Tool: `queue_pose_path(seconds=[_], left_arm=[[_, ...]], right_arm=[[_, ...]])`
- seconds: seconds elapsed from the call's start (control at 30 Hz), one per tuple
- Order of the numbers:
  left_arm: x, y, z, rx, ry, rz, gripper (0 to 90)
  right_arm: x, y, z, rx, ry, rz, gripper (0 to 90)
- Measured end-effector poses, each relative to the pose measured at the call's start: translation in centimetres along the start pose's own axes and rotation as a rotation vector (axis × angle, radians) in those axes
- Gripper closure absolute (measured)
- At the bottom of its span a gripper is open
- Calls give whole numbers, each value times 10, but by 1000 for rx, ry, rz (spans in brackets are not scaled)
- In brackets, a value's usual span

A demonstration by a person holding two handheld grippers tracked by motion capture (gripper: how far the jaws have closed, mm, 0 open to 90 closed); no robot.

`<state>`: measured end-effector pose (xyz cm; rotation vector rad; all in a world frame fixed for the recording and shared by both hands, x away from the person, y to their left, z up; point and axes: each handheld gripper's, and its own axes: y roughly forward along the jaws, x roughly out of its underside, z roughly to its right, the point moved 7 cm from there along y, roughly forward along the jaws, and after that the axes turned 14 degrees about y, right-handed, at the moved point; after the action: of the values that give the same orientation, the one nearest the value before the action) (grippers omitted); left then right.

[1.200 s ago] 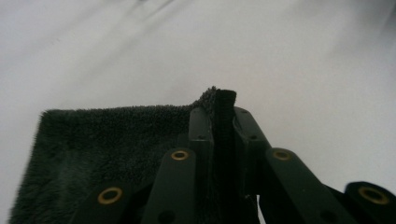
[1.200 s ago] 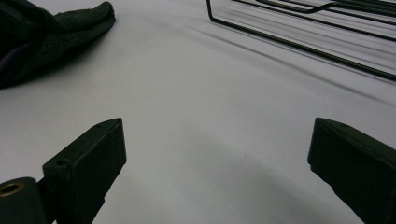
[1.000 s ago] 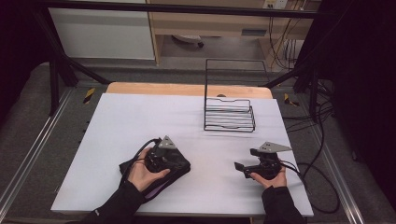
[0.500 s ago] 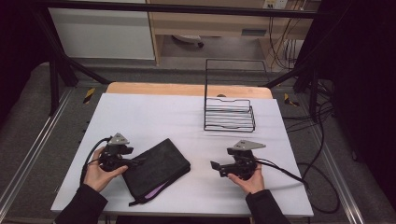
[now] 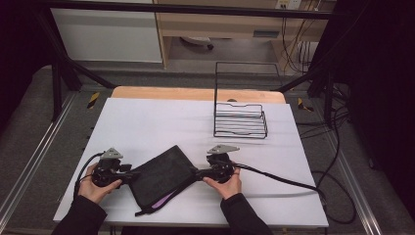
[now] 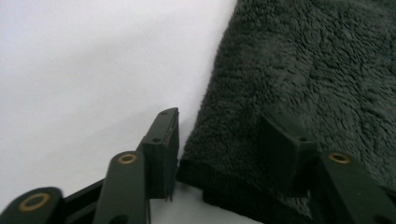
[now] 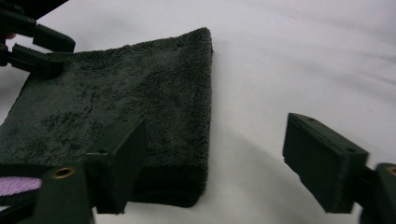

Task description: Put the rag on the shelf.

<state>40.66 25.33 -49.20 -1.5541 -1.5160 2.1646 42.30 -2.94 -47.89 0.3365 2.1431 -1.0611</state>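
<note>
towel (image 5: 160, 178) corners between open fingers (image 6: 161, 149) of both grippers

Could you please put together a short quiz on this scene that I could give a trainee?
1. True or false: the dark towel lies inside the wire rack.
2. Multiple choice: how do the jaws of the left gripper stand? A) shut on the towel's corner; B) open, astride the towel's corner; C) open, well away from the towel.
3. Fill in: the right gripper is open at the towel's ____ corner, as the high view shows it.

Key:
1. False; it lies flat on the white table, nearer the person than the rack.
2. B
3. Right
</note>
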Motion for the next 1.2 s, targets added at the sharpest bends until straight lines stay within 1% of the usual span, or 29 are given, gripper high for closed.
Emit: queue_pose_path(seconds=[0.07, 0.1, 0.17, 0.2, 0.3, 0.33, 0.37, 0.4, 0.47, 0.5, 0.57, 0.6, 0.63, 0.67, 0.73, 0.87, 0.97, 1.0, 1.07, 1.1, 1.17, 1.2], left_arm=[[1, 0, 1, 5, -9, 6, 518], [1, 0, 2, 9, -8, 3, 538], [1, 0, 5, 7, 17, -7, 577], [1, 0, 6, 3, 21, -12, 591], [0, 0, 8, 2, 18, -15, 615], [0, 0, 8, 4, 24, -17, 622], [1, -1, 7, 3, 31, -21, 641], [1, -1, 8, 4, 33, -22, 641], [0, -1, 9, 17, 33, -23, 669], [0, -1, 8, 16, 35, -26, 687], [0, -2, 9, 23, 28, -25, 725], [-1, -2, 9, 26, 29, -27, 753], [-1, -2, 10, 27, 29, -27, 786], [-1, -3, 10, 27, 28, -28, 786], [-2, -3, 10, 25, 26, -30, 798], [-4, -6, 12, 30, 10, -26, 811], [-7, -9, 18, 54, -2, -7, 816], [-8, -9, 21, 72, -7, 1, 818], [-11, -9, 27, 98, -17, 15, 818], [-13, -8, 31, 109, -22, 21, 819], [-18, -5, 41, 128, -39, 35, 818], [-20, -4, 46, 132, -46, 42, 818]], right_arm=[[6, 4, -2, 3, 9, 1, 251], [9, 5, -2, 15, 8, -3, 276], [16, 7, -3, 22, -12, -17, 333], [19, 7, -3, 28, -15, -19, 357], [22, 8, -5, 19, 9, -23, 439], [23, 9, -5, 17, 14, -24, 460], [26, 11, -5, 18, 36, -40, 483], [26, 11, -5, 18, 36, -40, 483], [27, 12, -5, 24, 43, -31, 507], [28, 12, -5, 25, 55, -33, 526], [29, 12, -8, 5, 73, -46, 631], [30, 12, -9, -7, 88, -53, 659], [29, 12, -10, -18, 102, -61, 723], [29, 12, -10, -18, 102, -61, 723], [28, 11, -10, -27, 108, -74, 774], [22, 7, -9, -49, 98, -86, 808], [13, 0, -9, -59, 81, -86, 815], [9, -2, -8, -61, 73, -86, 817], [3, -8, -6, -54, 58, -94, 820], [-2, -13, -2, -34, 37, -103, 822], [-9, -18, 3, -10, 1, -108, 822], [-9, -18, 3, -10, 1, -108, 822]])
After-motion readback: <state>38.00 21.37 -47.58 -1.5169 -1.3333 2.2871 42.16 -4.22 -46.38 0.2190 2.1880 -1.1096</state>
